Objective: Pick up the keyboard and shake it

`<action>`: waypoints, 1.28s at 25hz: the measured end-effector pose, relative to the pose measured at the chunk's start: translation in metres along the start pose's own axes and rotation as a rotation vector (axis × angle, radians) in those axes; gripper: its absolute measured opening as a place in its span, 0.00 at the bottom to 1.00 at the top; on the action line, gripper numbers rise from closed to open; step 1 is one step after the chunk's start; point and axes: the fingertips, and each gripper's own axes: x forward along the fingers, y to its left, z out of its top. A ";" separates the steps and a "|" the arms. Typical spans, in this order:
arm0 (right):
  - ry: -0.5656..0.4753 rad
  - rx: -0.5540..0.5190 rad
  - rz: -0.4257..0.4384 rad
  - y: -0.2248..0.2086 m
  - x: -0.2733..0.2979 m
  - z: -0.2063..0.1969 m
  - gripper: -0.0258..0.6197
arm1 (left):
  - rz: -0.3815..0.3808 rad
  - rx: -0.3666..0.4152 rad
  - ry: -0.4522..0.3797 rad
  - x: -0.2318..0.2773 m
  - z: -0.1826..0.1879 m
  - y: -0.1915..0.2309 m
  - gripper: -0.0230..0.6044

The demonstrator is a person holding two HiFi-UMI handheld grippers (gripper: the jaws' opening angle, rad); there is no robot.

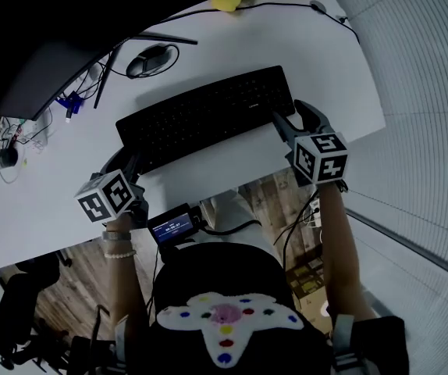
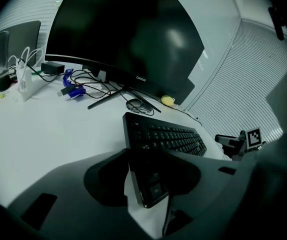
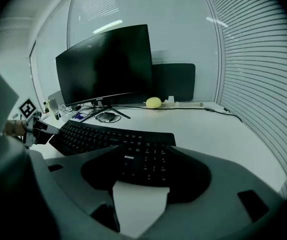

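- Small lit screen unit sits nearest, at the person's front, just below the desk's front edge. A cable runs off it to the right.
- left gripper: at the keyboard's left end, close to the desk's front edge. Jaws are spread, not clamped. The keyboard's end corner sits between them, one jaw along its edge and the other over the keys.
- right gripper: at the keyboard's right end. Jaws are spread wide and straddle the numpad end, not squeezing it. Bare desk shows in the gap just below.
- Keyboard: black, flat on the white desk, both ends inside a gripper's jaws. It lies skewed, with the right end farther from the person than the left.
- Mouse: dark, just behind the keyboard's left half, ringed by a loop of cable and next to the monitor stand's thin legs.
- Monitor: large, curved, screen dark, standing across the back left of the desk.
- Left of the stand are blue plugs in a tangle of black leads. Farther left are a white charger block with white cables and a dark bottle.
- Yellow rounded object lies at the far edge of the desk. A black cable runs from there along the back toward the right corner.
- Dark panel stands behind the monitor's right side.
- Slatted blinds cover the whole right side.
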 end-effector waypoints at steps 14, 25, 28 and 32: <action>0.154 0.090 0.122 -0.053 0.071 -0.019 0.45 | 0.053 0.014 -0.031 -0.009 0.005 -0.007 0.33; 0.256 0.182 0.218 -0.052 0.084 -0.027 0.47 | 0.082 0.013 -0.030 -0.006 0.006 -0.003 0.33; 0.272 0.241 0.247 -0.052 0.086 -0.030 0.47 | 0.087 0.009 -0.023 -0.004 0.004 -0.001 0.33; 0.278 0.248 0.249 -0.053 0.086 -0.030 0.48 | 0.087 0.009 -0.010 0.001 0.001 0.001 0.33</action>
